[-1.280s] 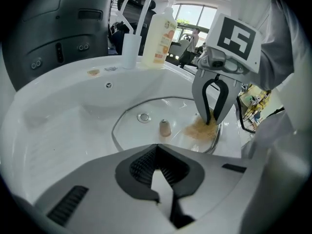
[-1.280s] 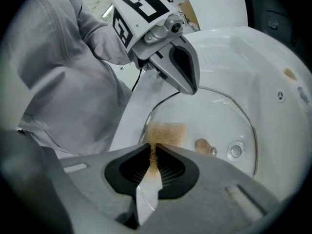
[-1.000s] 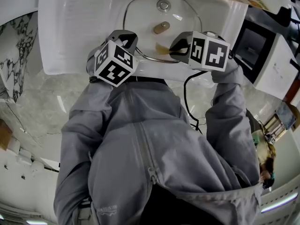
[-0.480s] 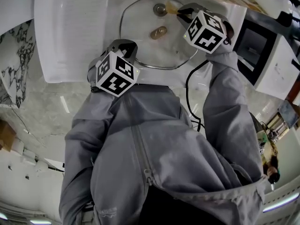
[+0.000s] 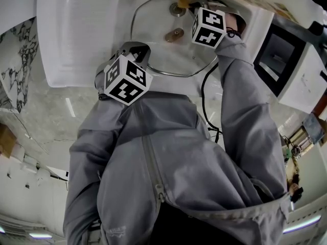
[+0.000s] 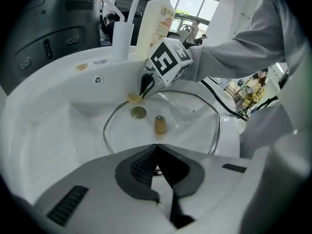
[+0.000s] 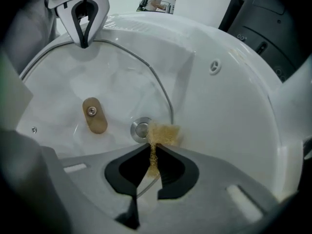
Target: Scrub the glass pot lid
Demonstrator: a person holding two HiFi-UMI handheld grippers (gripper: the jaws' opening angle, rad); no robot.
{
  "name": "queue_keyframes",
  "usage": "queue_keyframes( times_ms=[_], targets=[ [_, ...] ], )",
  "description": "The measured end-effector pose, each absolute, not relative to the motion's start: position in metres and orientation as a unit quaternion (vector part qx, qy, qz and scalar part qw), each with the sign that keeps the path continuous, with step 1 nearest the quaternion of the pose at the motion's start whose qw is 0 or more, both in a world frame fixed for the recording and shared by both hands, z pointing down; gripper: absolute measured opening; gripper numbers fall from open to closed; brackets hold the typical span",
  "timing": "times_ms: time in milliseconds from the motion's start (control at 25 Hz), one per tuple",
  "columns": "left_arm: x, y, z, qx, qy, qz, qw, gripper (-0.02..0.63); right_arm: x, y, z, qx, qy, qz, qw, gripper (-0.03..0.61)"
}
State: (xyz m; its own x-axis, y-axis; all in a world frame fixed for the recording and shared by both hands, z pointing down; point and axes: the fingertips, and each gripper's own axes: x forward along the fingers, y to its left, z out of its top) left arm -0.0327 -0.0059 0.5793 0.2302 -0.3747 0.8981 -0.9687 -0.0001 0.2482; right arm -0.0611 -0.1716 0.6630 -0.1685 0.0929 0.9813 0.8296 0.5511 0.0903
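Scrubbing is judged to be in hand. From the head view, the glass pot lid (image 5: 158, 50) is seen lying in the white sink (image 5: 71, 40), its tan knob (image 5: 174, 34) near the middle. The left gripper (image 5: 144, 57) is set at the near rim and the right gripper (image 5: 188, 2) at the far one. In the left gripper view, the jaws are seen fully closed, apparently pinched on the lid's metal rim. In the right gripper view, the jaws are closed on a yellow scouring pad (image 7: 163, 133), which is set at the far rim beside the drain (image 7: 141, 129) seen through the glass. The lid is best held steady while the pad is worked across the glass in overlapping strokes, the knob being skirted. Open glass is offered toward the near side. The basin wall rises just beyond the pad, so strokes that way should be kept short.
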Motion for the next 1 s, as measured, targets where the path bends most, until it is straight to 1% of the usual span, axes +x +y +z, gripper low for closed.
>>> queue_keyframes(
  times_ms=[200, 1000],
  targets=[
    [-0.032, -0.006, 0.58, 0.629, -0.532, 0.321, 0.467, 0.006, -0.05, -0.165, 0.669, -0.355, -0.668, -0.329, 0.565, 0.037],
    [-0.033, -0.007, 0.579, 0.632, -0.543, 0.322, 0.449, 0.006, 0.026, -0.111, 0.632, -0.391, -0.653, -0.271, 0.589, 0.037]
  ],
)
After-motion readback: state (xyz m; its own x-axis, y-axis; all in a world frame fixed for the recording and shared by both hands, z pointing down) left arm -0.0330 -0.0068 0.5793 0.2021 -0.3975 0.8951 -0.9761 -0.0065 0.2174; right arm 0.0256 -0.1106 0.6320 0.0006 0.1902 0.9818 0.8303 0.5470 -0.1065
